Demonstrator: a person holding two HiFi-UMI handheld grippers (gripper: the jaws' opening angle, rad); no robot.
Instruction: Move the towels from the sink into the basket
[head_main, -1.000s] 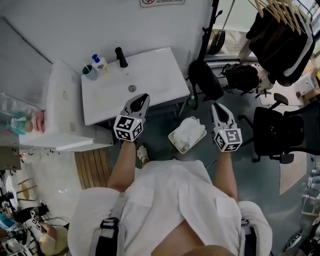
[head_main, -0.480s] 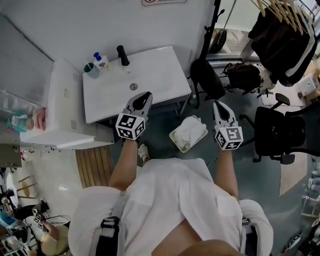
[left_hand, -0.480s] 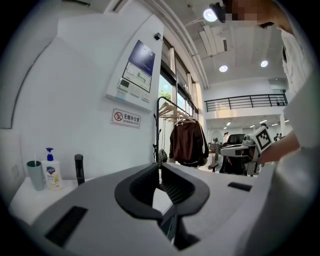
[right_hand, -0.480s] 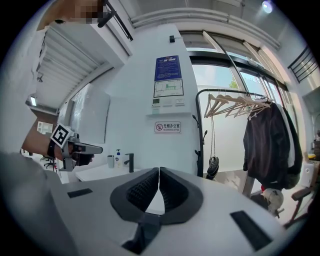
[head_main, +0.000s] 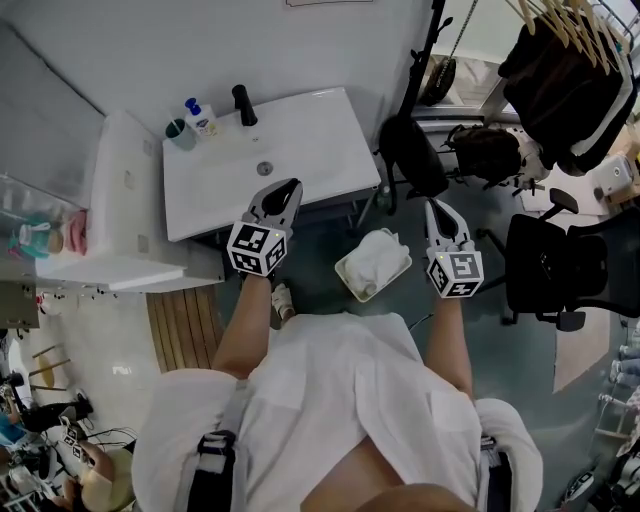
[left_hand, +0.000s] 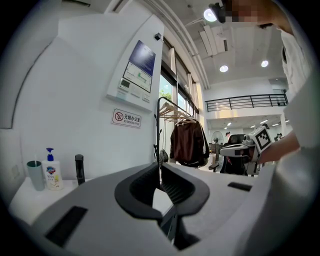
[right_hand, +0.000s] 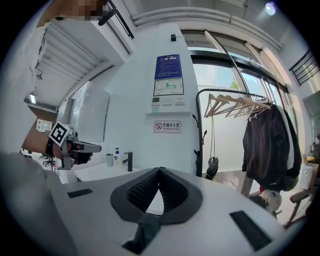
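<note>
Both grippers remain in place, unchanged from the earlier frames. Left gripper (head_main: 290, 186) and right gripper (head_main: 435, 206): ribbed black jaws fully closed, nothing held. Crumpled white towels (head_main: 378, 255) lie in the pale rectangular basket (head_main: 344, 271) on the floor (head_main: 315, 235), beside the glossy white sink (head_main: 310, 130).

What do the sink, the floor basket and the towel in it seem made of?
Sink: likely glazed ceramic, smooth, uniformly white.
Basket: perhaps pale plastic, thin stiff rim; too small to be sure.
Towel: soft white cloth, rumpled into folds.
</note>
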